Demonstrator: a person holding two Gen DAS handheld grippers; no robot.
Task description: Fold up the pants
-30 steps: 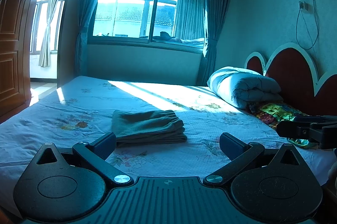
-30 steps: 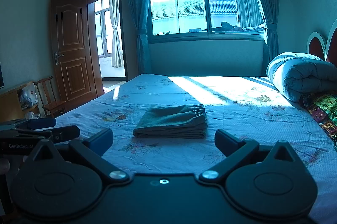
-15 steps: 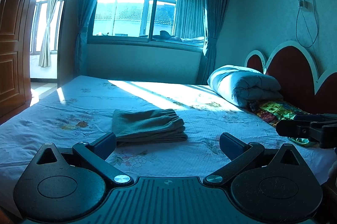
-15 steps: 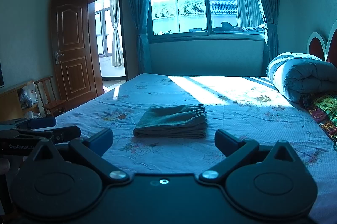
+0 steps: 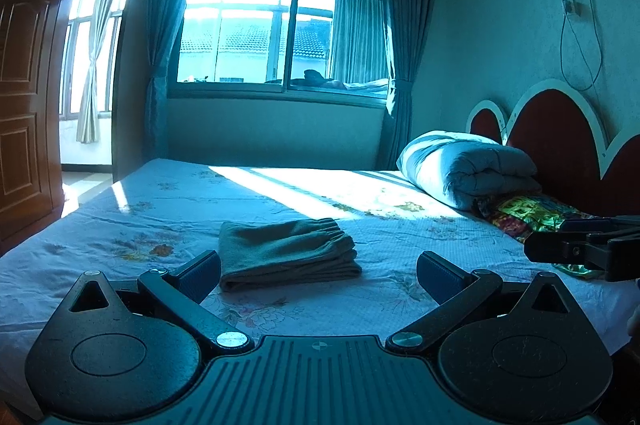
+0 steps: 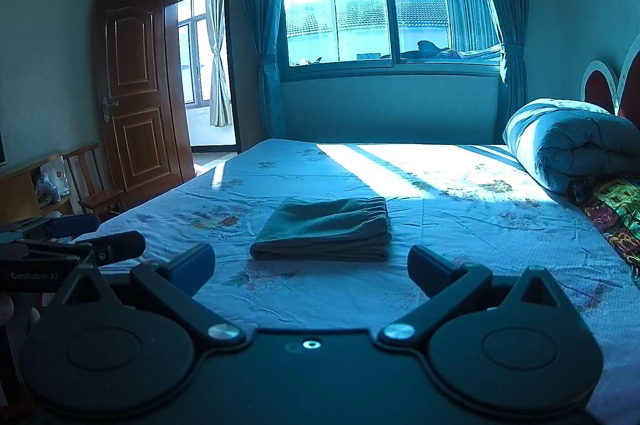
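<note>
- Nothing we can see has shifted since a second ago: both grippers hang where they were and the folded pants lie in the same spot.
- Our left gripper (image 5: 319,275), black with two blue-padded fingers, stands wide open with nothing between its jaws, held low over the near edge of the bed.
- Our right gripper (image 6: 311,267), of the same build, is spread just as wide and holds nothing either; its black tip shows at the right edge of the left wrist view.
- Just beyond both sets of fingers, centred between them, the dark green fabric pants (image 5: 288,253) sit folded into a flat rectangle, elastic waistband on the far right side.
- They rest on the pale blue floral bedsheet (image 6: 480,225), apart from either gripper.
- Farther off to the right lies a rolled blue-and-white quilt (image 5: 464,173), with a multicoloured patterned cloth (image 5: 524,211) just in front of it.
- Beyond the bed, a large curtained window (image 6: 384,5) lets a band of sunlight fall across the sheet.
</note>
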